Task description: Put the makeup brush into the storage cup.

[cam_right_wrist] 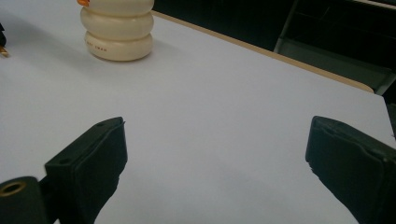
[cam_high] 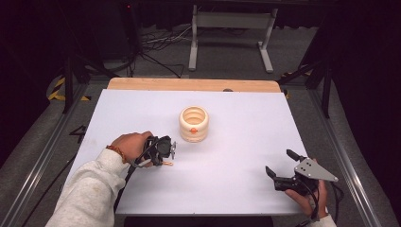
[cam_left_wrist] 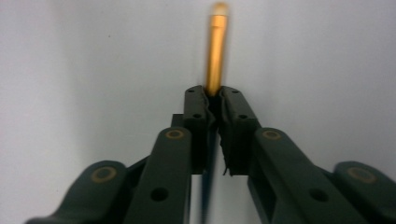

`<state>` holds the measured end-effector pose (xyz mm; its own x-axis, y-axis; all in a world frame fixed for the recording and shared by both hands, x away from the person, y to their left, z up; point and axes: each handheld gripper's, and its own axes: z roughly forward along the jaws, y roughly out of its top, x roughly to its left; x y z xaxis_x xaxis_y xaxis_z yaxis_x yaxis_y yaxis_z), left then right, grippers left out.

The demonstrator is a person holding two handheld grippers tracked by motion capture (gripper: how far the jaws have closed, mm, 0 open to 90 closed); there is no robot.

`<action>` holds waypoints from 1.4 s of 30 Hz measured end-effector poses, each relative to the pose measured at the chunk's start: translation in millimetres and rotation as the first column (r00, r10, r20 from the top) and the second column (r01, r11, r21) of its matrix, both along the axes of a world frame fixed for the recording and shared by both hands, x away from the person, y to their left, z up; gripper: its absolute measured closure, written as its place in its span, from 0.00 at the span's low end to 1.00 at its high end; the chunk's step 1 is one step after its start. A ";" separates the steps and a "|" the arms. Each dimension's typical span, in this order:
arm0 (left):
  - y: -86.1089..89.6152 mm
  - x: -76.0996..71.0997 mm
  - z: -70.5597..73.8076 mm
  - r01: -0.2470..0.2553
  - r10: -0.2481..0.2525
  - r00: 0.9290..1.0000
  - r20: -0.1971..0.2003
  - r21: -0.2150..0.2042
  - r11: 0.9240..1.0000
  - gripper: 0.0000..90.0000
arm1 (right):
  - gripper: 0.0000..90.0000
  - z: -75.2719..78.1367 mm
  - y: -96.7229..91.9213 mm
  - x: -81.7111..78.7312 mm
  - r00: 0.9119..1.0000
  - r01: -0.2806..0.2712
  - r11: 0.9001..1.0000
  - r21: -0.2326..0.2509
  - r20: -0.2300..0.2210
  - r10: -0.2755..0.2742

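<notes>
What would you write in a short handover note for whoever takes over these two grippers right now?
Left gripper: fingers shut on a thin golden stick, low over the white table, left of the cream ribbed holder.
Right gripper: open, holding nothing, near the table's right front.
Done: stick gripped.
Left: probably lift it and stand it in the holder; the right gripper could steady the holder.

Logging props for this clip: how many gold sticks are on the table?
1: the gold stick lies on the white table, clamped in the left claw.
</notes>
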<state>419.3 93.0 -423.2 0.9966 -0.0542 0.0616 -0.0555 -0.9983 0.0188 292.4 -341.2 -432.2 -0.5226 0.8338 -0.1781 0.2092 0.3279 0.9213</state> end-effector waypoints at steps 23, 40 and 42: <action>12.6 -7.0 15.2 0.001 0.005 0.995 0.095 -0.061 0.998 0.93 | 0.06 0.8 -1.4 0.1 1.000 0.010 1.000 0.005 -0.002 -0.010; 33.0 -12.9 32.6 -0.019 0.044 0.986 0.163 -0.148 0.989 0.93 | 0.07 1.1 -1.2 0.2 1.000 0.013 1.000 0.003 -0.001 -0.013; 35.2 -13.5 35.2 -0.020 0.050 0.982 0.180 -0.167 0.986 0.93 | 0.06 1.1 -1.4 0.2 1.000 0.013 1.000 0.003 -0.001 -0.013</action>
